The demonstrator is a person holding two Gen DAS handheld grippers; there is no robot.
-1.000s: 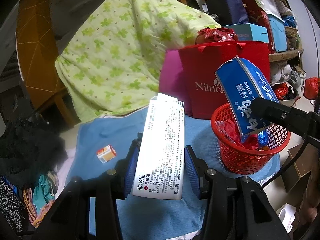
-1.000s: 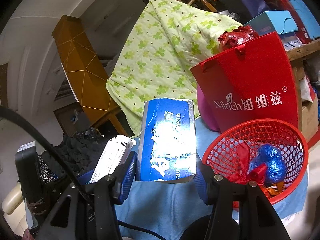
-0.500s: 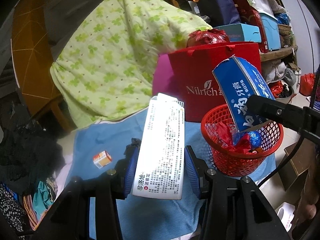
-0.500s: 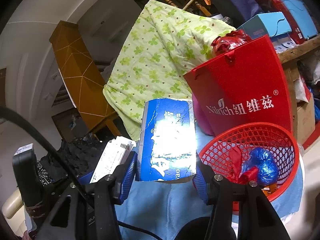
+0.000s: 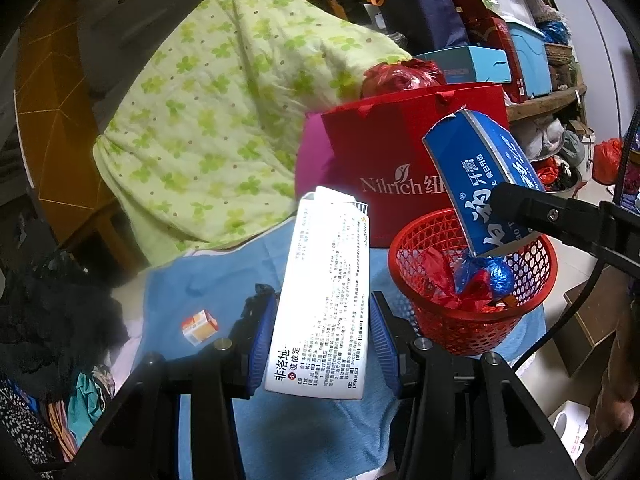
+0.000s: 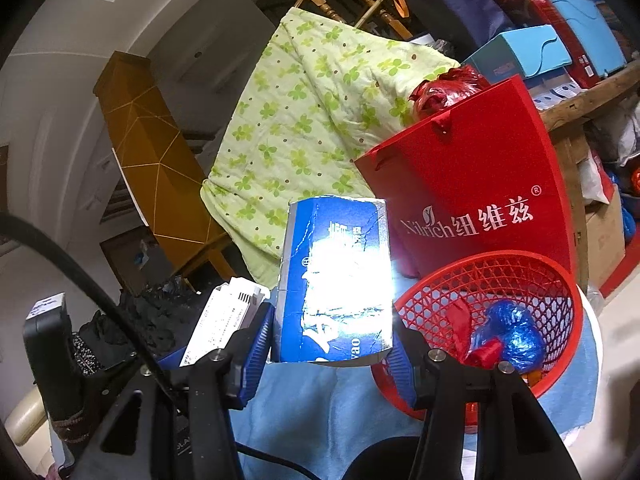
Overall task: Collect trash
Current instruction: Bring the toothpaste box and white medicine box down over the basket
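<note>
Right gripper (image 6: 332, 344) closed on a blue carton (image 6: 336, 284), held just beside the red basket (image 5: 480, 332), its lower end over the rim. Left gripper (image 5: 322, 344) closed on a white carton (image 5: 324, 304), above the blue cloth (image 5: 208, 284). Basket already holds crumpled wrappers (image 5: 484, 276). Both cartons remain undeposited; a small orange box (image 5: 199, 322) still lies on the cloth.

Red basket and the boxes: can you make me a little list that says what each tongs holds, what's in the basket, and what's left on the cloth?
left tongs: shut on white box
right tongs: shut on blue box, its lower end over the basket in the left view
basket: red, on blue cloth; holds red and blue wrappers
left on cloth: small orange box
behind basket: red bag
</note>
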